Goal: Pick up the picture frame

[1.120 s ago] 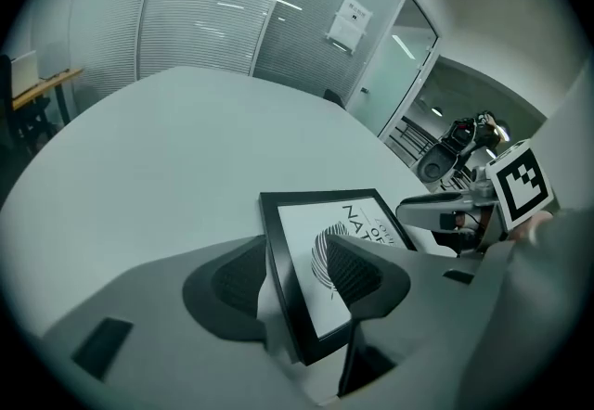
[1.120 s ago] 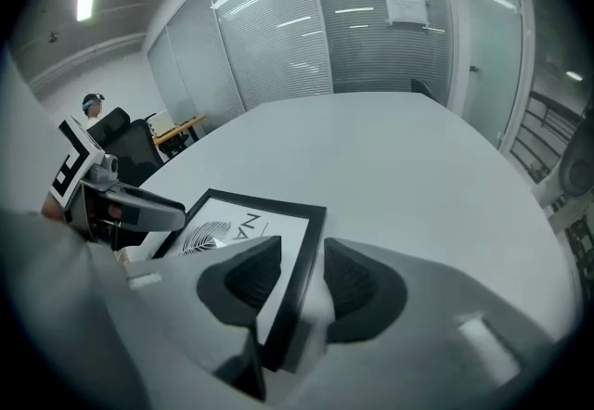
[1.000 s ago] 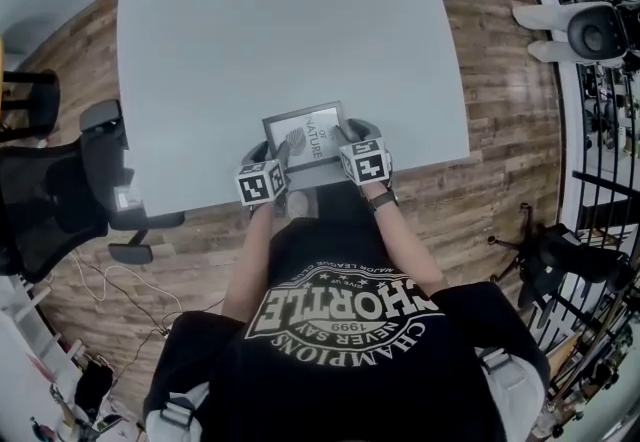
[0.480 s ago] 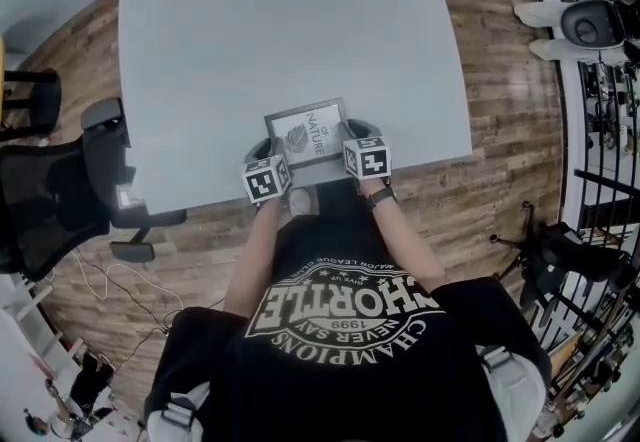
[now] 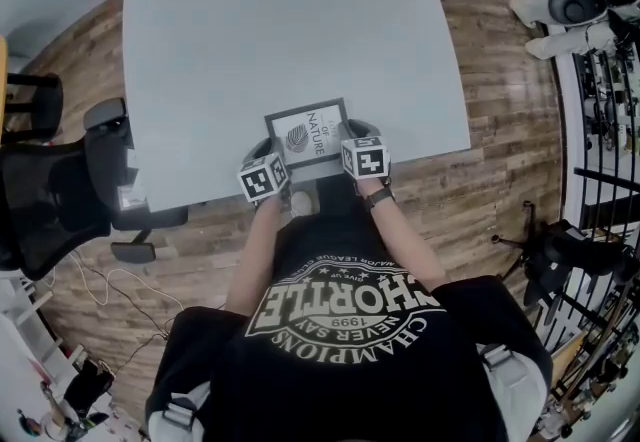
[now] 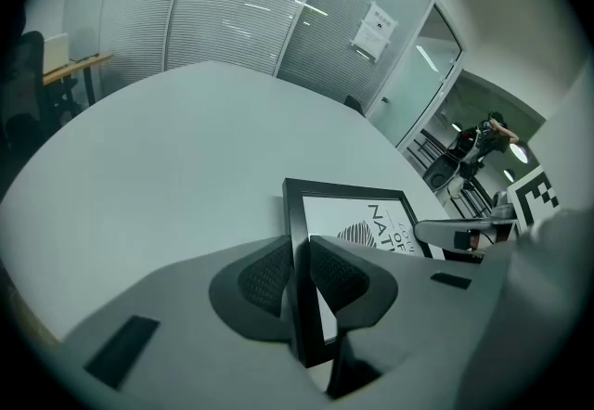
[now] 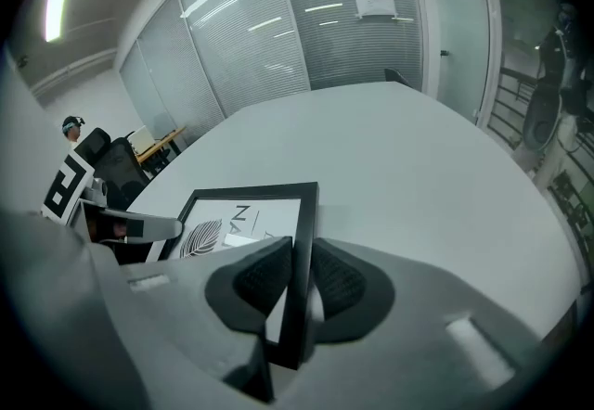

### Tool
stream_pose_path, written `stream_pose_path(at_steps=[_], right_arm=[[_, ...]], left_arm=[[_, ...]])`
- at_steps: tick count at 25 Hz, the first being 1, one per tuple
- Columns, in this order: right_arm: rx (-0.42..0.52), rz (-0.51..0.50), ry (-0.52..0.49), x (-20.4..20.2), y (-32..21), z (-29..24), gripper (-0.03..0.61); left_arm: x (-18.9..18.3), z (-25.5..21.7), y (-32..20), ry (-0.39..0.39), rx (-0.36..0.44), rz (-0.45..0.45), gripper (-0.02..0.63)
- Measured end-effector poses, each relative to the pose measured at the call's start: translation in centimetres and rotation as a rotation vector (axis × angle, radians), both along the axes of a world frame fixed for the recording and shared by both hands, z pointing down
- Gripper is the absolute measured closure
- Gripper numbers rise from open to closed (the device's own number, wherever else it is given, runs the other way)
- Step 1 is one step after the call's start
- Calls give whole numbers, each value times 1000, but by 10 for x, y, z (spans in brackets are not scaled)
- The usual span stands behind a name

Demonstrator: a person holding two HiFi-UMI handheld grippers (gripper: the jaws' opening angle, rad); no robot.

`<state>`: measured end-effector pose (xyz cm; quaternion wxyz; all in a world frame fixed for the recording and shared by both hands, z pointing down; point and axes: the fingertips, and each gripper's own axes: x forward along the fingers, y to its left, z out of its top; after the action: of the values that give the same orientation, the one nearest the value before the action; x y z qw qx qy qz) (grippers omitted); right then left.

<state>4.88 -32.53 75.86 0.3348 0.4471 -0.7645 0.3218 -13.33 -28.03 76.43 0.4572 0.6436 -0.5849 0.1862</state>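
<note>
At the far left of the head view we see a black chair (image 5: 45,205) on the wood floor (image 5: 500,80), just off the left edge of the grey table (image 5: 290,20). The frame (image 5: 309,133) lies face up on the table, close to its near edge and about midway along it. It has a thin black border, and a leaf print with lettering shows under the glass. Our left gripper (image 5: 272,146) reaches in over the near edge to the frame's left rail, with its cube (image 5: 264,178) above that edge. In the left gripper view its jaws are closing and stand narrow, with the rail upright between them. The ribbed pads (image 6: 264,274) sit against the rail on both sides, near the frame's near left corner. Our right gripper (image 5: 354,137) mirrors it at the frame's right rail. Its jaws too are closing to a narrow gap, with the rail between them and a pad against each face, near the near right corner. A watch (image 5: 380,197) sits on the wrist behind it. Each gripper view catches the other gripper across the print. Past the table's far edge stands a glass wall (image 6: 232,9) with blinds, and a sheet (image 6: 374,31) is stuck to one pane.
</note>
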Motion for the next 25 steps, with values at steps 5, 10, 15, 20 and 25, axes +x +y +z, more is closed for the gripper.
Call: stream_pose_path(at_steps=[5, 10, 15, 20, 25], right_arm=[[93, 9, -10, -7, -1, -36, 514], [218, 39, -44, -11, 3, -95, 514], [370, 67, -134, -19, -6, -165, 512], [501, 90, -178, -26, -4, -229, 512], [608, 102, -214, -31, 4, -279, 514]], left_arm=[[-4, -22, -3, 6, 79, 18, 543], [-10, -79, -1, -16, 203, 15, 543], [-20, -152, -14, -73, 363, 34, 543], [-29, -224, -16, -155, 513, 41, 543], [-34, -276, -6, -169, 608, 14, 543]])
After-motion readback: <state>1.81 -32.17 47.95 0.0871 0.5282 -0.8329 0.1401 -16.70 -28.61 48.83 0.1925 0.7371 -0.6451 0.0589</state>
